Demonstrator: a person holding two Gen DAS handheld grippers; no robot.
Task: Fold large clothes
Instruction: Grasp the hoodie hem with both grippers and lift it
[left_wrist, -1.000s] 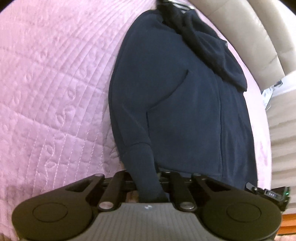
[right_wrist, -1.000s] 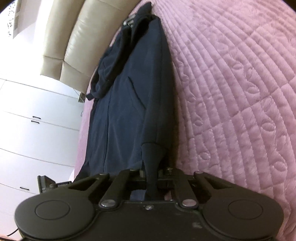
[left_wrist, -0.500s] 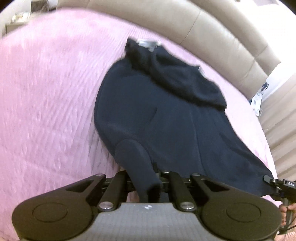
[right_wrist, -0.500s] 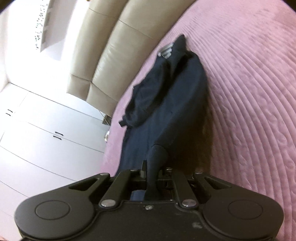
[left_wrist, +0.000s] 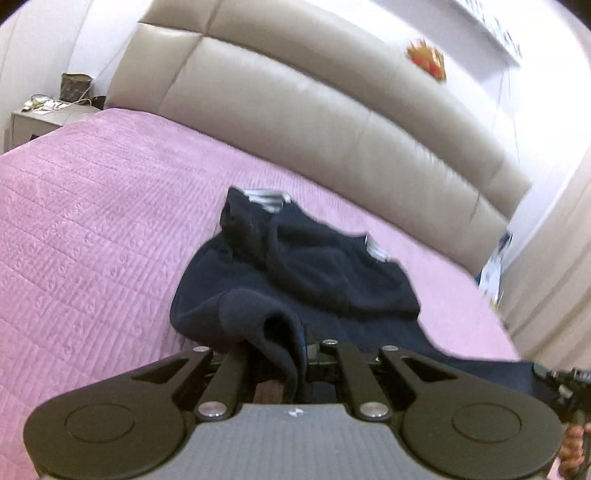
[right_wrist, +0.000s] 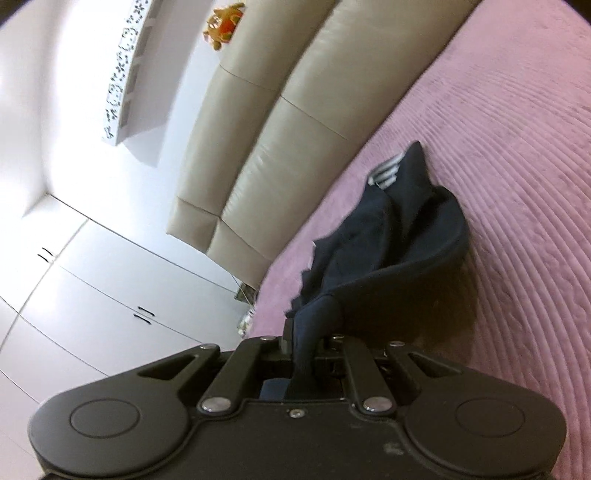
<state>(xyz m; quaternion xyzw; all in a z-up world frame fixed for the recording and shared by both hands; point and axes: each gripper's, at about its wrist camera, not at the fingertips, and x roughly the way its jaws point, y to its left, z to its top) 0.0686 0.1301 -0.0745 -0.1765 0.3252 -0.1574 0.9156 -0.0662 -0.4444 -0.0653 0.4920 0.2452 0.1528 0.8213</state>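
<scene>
Folding the hoodie (left_wrist: 317, 266) lengthwise on the bed (left_wrist: 92, 221); both jaws clamped on its near hem, next carrying it far toward the hood.

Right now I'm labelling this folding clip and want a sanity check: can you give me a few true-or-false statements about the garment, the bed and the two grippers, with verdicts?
1. Both grippers are shut on the dark navy garment. True: the left gripper and the right gripper each have cloth pinched in their jaws.
2. The garment lies on a green bedspread. False: the quilted bedspread is pink.
3. A padded beige headboard stands behind the bed. True.
4. The garment lies fully flat. False: its near edge is lifted off the bed by both grippers.
5. White cupboard doors show in the right wrist view. True.
</scene>
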